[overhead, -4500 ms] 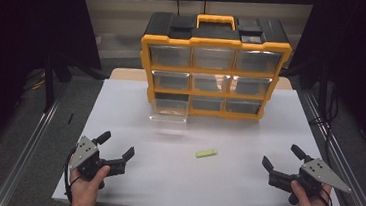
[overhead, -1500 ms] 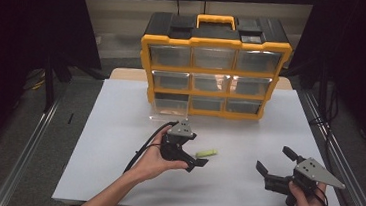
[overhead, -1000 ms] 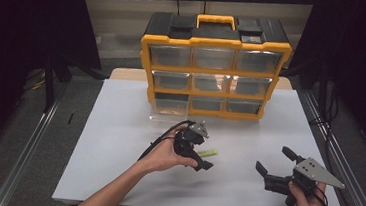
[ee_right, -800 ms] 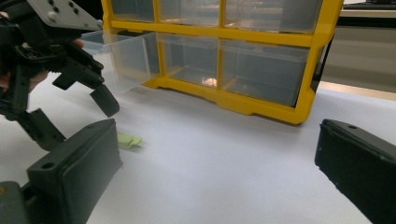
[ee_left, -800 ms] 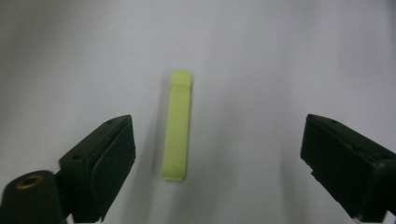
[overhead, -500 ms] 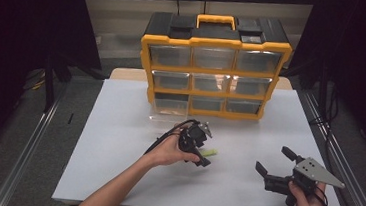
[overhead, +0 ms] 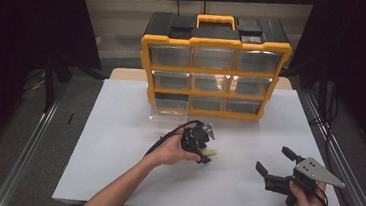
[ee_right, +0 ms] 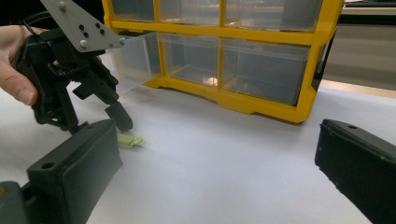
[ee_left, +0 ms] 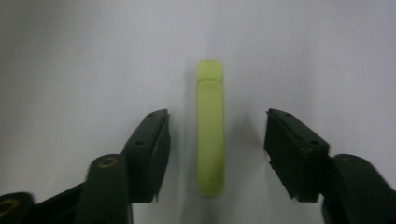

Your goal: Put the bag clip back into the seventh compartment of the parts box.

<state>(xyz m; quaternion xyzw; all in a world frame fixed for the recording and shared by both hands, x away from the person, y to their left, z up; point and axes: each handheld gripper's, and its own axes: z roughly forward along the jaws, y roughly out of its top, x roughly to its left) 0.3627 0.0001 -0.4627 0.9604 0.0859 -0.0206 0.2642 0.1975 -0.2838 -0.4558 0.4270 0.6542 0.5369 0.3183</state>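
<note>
Overhead, the yellow-and-black drawer cabinet stood at the far side of the white surface, and one clear drawer was pulled out at its lower left corner. In front of the cabinet, toward the person, the left gripper was held by the left hand, tipped down over a small yellow-green strip lying flat on the surface. Well to the right of that strip, nearer the person than the cabinet, the right gripper sat in the right hand, its fingers spread wide with nothing between them.

Next, in the left gripper view, the strip lay lengthwise between the two black fingers, which stood apart on either side of it, each with a gap of bare surface before the strip. They had hold of nothing.

Finally, in the right gripper view, the right gripper's own fingers were far apart and empty. Beyond them the left gripper pointed down at the strip, in front of the cabinet and beside its pulled-out drawer.
</note>
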